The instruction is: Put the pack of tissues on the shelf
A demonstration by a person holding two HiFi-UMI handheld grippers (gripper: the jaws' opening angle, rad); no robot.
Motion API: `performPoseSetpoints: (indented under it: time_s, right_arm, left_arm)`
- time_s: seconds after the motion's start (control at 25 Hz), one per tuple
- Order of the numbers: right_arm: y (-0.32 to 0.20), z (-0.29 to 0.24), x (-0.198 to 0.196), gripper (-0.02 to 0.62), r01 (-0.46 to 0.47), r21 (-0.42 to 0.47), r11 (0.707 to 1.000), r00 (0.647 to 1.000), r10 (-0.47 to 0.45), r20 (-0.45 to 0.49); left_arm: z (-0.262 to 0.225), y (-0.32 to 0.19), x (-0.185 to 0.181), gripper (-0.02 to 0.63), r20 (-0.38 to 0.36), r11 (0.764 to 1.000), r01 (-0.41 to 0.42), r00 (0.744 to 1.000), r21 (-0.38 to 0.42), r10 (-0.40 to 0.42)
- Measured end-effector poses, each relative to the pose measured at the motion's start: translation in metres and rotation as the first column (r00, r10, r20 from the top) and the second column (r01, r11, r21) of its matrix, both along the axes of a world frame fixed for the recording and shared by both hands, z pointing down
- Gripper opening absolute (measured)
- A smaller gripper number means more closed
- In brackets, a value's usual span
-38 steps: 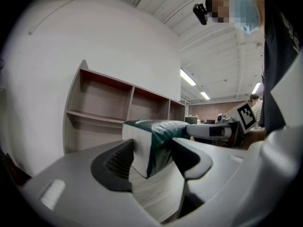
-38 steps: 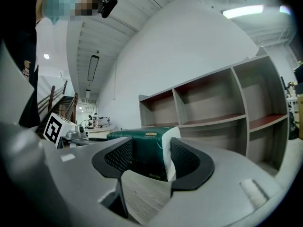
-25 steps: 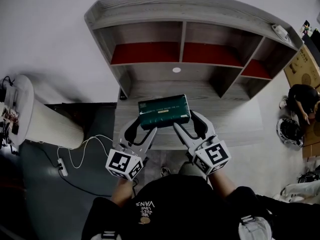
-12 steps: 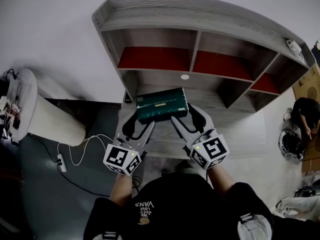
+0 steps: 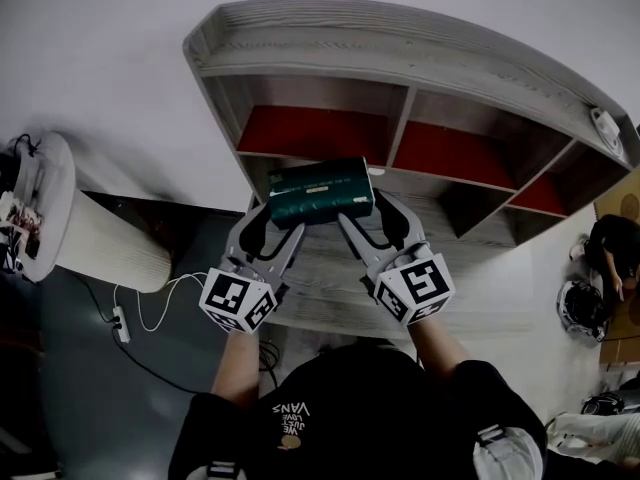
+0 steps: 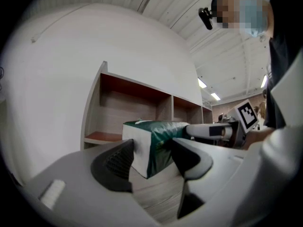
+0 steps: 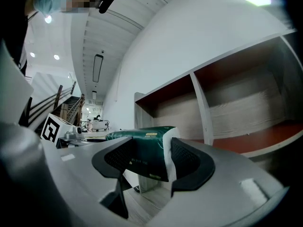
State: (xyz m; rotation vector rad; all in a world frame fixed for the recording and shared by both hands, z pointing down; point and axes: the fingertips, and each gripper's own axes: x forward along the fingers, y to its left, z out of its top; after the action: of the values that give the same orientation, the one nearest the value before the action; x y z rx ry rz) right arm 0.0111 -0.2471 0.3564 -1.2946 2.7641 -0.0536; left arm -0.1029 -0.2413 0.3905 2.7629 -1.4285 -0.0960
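Note:
The pack of tissues (image 5: 320,190) is dark green with white ends and hangs in the air in front of the grey wooden shelf (image 5: 400,43). In the head view it overlaps the edge below the red-floored compartments (image 5: 312,131). My left gripper (image 5: 275,223) is shut on its left end and my right gripper (image 5: 372,218) on its right end. In the left gripper view the pack (image 6: 154,143) sits between the left gripper's (image 6: 149,157) jaws. The right gripper view shows the pack (image 7: 144,157) clamped in the right gripper (image 7: 149,162) too.
A wide grey board (image 5: 470,268) lies under the grippers. A white cylindrical stand (image 5: 90,243) is at the left, with a cable and power strip (image 5: 125,328) on the dark floor. A small round white object (image 5: 605,123) rests on the shelf's top. A seated person (image 5: 610,248) is at the far right.
Both grippers have carried the pack up and forward, from above the wide lower board to the level of the red compartments. The grip on it is unchanged.

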Motion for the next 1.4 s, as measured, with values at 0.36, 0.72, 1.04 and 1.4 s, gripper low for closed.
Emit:
performPoseSetpoints:
  time_s: [0.36,0.72,1.04,1.4]
  right_arm:
    - [-0.039,-0.011,-0.008,0.241,-0.020,0.023,1.000,1.000,0.019,0.010]
    - [-0.070,-0.009,-0.007,0.242,-0.094,-0.002,0.996,0.995,0.094,0.014]
    - [-0.089,-0.007,-0.010,0.244,-0.117,-0.004,0.993,0.993,0.117,0.001]
    - [-0.100,-0.007,-0.010,0.244,-0.105,0.006,0.994,0.994,0.105,0.038]
  left_arm:
    - [-0.014,-0.041,-0.007,0.275,0.027,1.000,0.006,1.000,0.030,-0.007]
    - [-0.014,-0.077,-0.007,0.273,0.063,0.999,-0.003,0.998,0.033,0.001]
    - [-0.017,-0.096,-0.010,0.273,0.095,0.998,0.033,0.995,0.048,-0.038]
    - [-0.019,-0.111,-0.015,0.273,0.095,0.996,0.065,0.993,0.058,-0.070]
